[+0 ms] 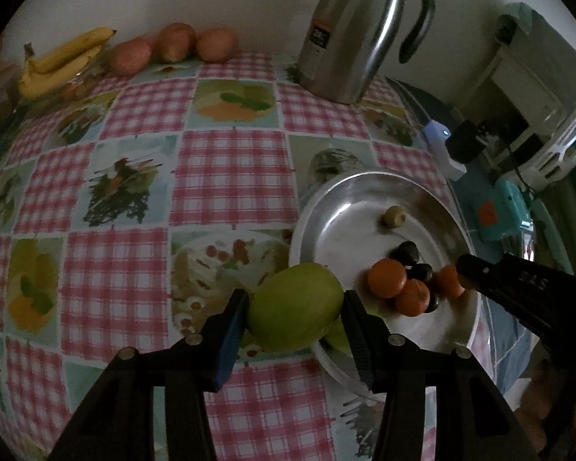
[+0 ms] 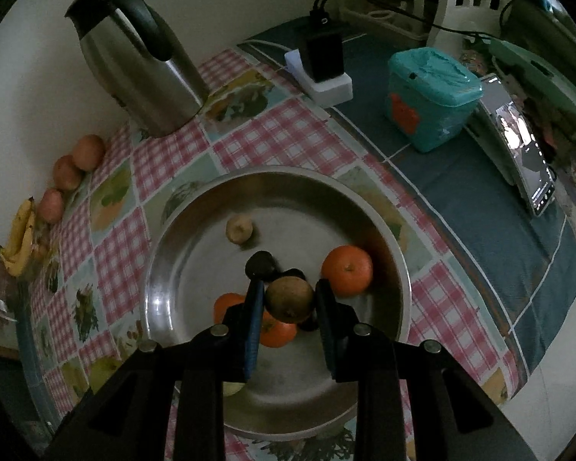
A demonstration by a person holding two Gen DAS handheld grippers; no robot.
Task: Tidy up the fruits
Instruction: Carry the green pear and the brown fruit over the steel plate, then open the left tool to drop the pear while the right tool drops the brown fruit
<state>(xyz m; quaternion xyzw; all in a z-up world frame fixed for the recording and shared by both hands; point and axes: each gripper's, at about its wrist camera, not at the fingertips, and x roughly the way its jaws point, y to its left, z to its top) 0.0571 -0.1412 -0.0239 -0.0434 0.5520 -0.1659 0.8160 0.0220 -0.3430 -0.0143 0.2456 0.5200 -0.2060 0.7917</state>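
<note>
The left gripper (image 1: 293,317) has its jaws pinching a green fruit (image 1: 295,307) by its sides, carried just at the near rim of the steel plate (image 2: 180,269) on the desk, probably so it can join the fruit gathered there. The right gripper (image 2: 290,301) hangs over the plate's middle with its jaws clamped on a small brownish fruit (image 2: 289,299), above the oranges (image 2: 347,270) and dark fruits (image 2: 261,264). Bananas (image 1: 63,59) and reddish apples (image 1: 174,44) lie apart at the far edge beside the wall, apparently not yet sorted.
</note>
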